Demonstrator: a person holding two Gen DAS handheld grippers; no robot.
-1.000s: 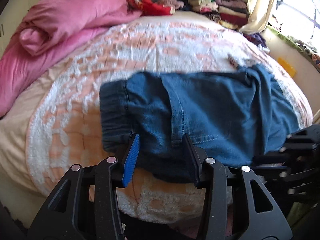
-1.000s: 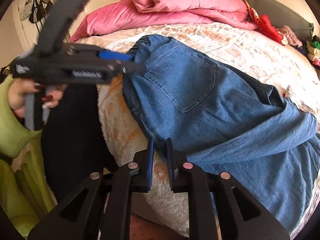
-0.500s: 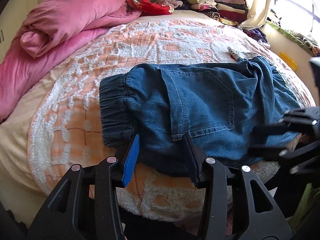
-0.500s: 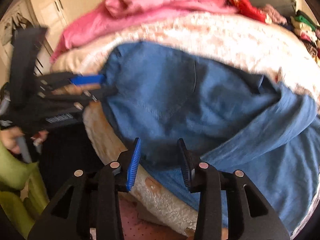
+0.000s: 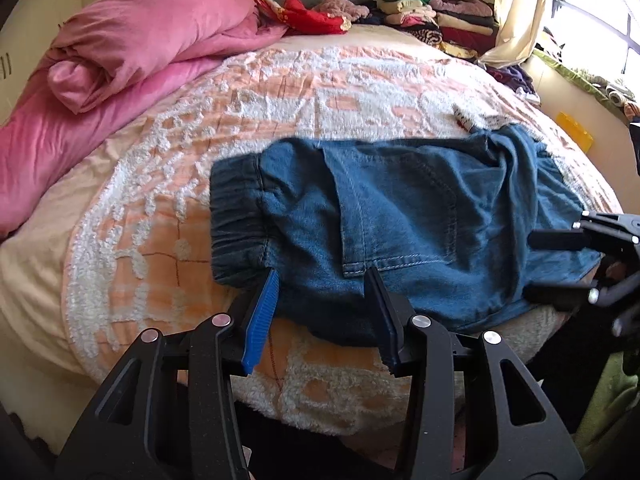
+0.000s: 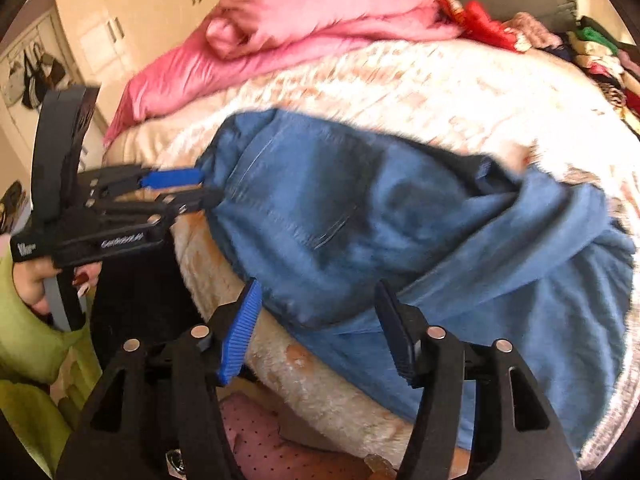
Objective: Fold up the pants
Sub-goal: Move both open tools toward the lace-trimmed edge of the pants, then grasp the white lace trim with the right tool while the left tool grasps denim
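Pants point(image 5: 400, 216) show no readable label; left gripper point(image 6: 200, 188) lettering blurred.

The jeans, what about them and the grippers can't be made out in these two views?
- Jeans legs: right wrist view, cut off by the right edge, so fold progress is unclear.
- Pocket stitching: right wrist view, motion blur.
- Left gripper grip: left wrist view, denim lies between the fingers, contact unclear.
- Right gripper: jaws just opening, denim between them, release unconfirmed.
- Clothes pile: left wrist view, too small.
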